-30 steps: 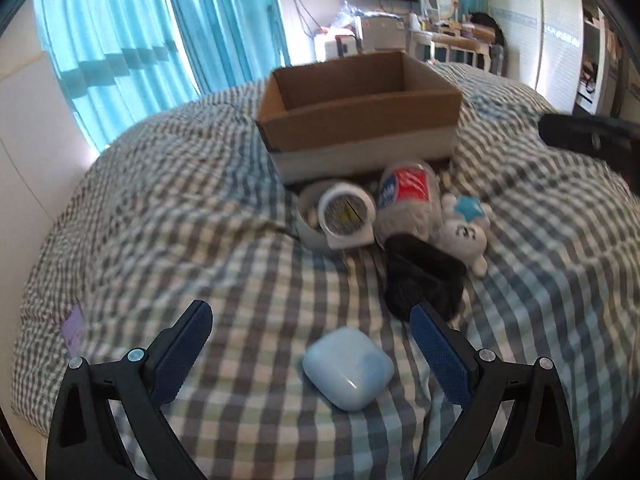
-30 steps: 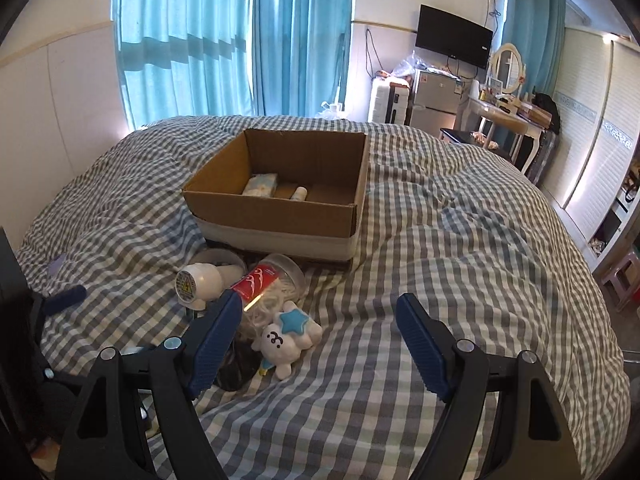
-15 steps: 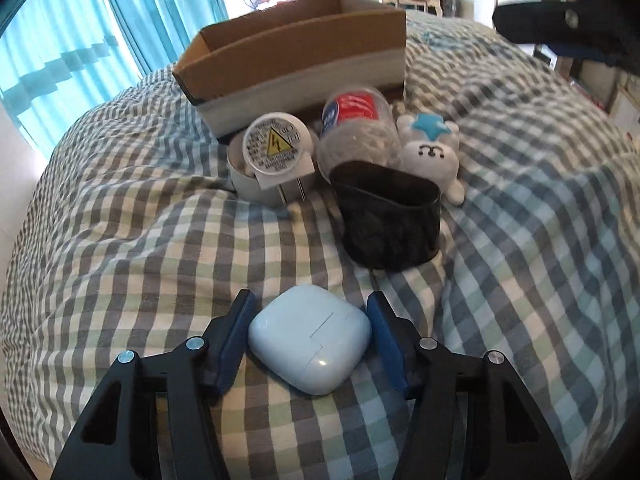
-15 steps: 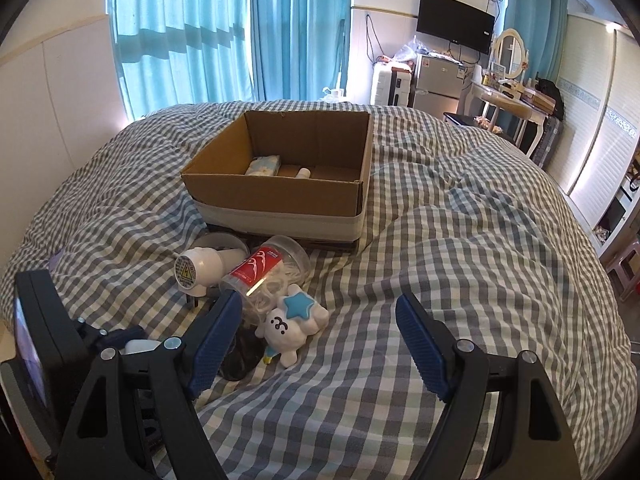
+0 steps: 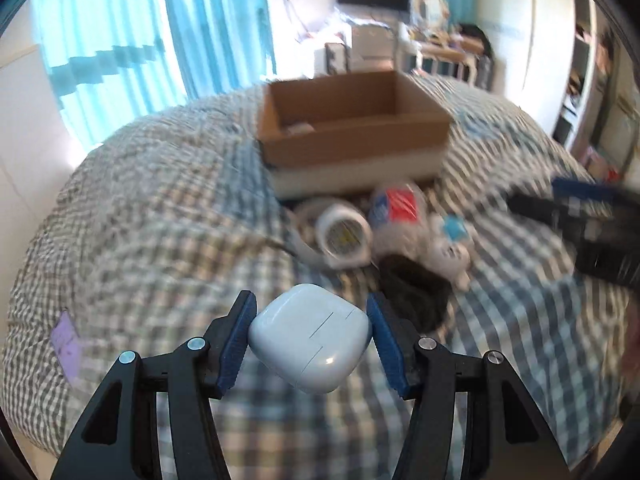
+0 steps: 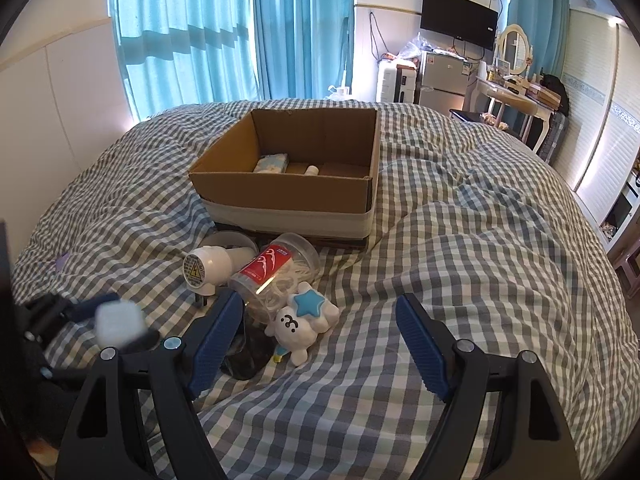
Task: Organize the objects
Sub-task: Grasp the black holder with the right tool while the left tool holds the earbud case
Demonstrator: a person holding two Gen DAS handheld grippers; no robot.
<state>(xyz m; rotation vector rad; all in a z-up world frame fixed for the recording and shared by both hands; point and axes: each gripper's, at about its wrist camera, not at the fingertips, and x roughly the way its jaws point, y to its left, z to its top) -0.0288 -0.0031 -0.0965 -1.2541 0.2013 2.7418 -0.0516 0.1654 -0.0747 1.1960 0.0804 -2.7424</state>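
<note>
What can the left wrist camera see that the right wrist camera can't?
Only the left wrist view shows the left hand-held gripper from behind, its pads squeezing the pale blue case.

Only the right wrist view shows the open right hand-held gripper with nothing between its pads, and the small white bottle inside the box.

Both show the cardboard box, the plush toy and the checked blanket.

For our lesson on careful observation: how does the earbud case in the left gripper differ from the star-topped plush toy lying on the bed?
The earbud case is smooth, hard and plain pale blue; the plush toy is soft, white, with a face and blue star. The earbud case is clamped in the left gripper; the plush toy lies untouched on the checked bedspread. Both are small and light-coloured.
</note>
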